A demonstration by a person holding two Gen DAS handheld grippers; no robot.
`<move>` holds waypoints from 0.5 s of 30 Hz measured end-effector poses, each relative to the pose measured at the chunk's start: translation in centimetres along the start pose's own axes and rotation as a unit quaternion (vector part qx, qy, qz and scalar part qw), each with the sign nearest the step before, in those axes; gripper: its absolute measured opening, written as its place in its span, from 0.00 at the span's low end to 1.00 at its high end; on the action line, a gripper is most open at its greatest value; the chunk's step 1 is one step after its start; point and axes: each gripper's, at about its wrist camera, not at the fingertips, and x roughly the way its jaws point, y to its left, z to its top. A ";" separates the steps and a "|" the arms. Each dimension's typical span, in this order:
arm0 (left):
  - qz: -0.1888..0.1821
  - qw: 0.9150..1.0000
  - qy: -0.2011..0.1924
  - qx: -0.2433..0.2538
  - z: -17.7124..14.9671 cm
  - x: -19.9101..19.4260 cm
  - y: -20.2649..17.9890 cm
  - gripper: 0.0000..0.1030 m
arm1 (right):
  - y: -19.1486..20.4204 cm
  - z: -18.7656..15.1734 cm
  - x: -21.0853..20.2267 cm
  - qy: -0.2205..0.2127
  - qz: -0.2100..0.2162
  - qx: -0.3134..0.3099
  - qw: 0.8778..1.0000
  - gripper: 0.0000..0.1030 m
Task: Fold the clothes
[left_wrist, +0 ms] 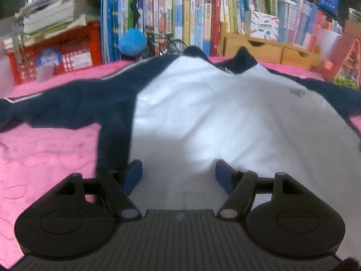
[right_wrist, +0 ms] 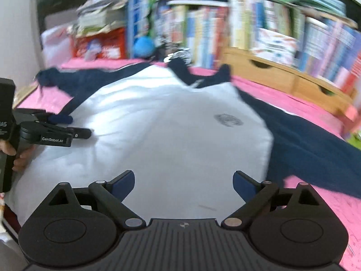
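A white shirt [left_wrist: 214, 113] with navy sleeves and collar lies spread flat on a pink blanket [left_wrist: 45, 158], collar toward the bookshelves. It also shows in the right wrist view [right_wrist: 162, 124], with a small grey crest on the chest. My left gripper [left_wrist: 178, 174] is open over the shirt's lower hem, its left finger by the navy side seam. It also shows from the side at the left of the right wrist view [right_wrist: 74, 125]. My right gripper [right_wrist: 183, 184] is open and empty above the lower right part of the white body.
Bookshelves packed with books [left_wrist: 191, 22] stand behind the bed. A red crate [left_wrist: 56, 54] with stacked papers is at the back left, a wooden drawer unit [left_wrist: 270, 49] at the back right. A blue plush [left_wrist: 132, 41] and a small model bicycle [left_wrist: 167, 43] sit near the collar.
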 end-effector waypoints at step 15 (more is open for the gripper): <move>-0.016 0.999 -0.034 0.003 -1.7 -0.7 1.0 0.80 | 3.3 -4.0 4.5 -0.002 -0.011 0.039 0.999 0.99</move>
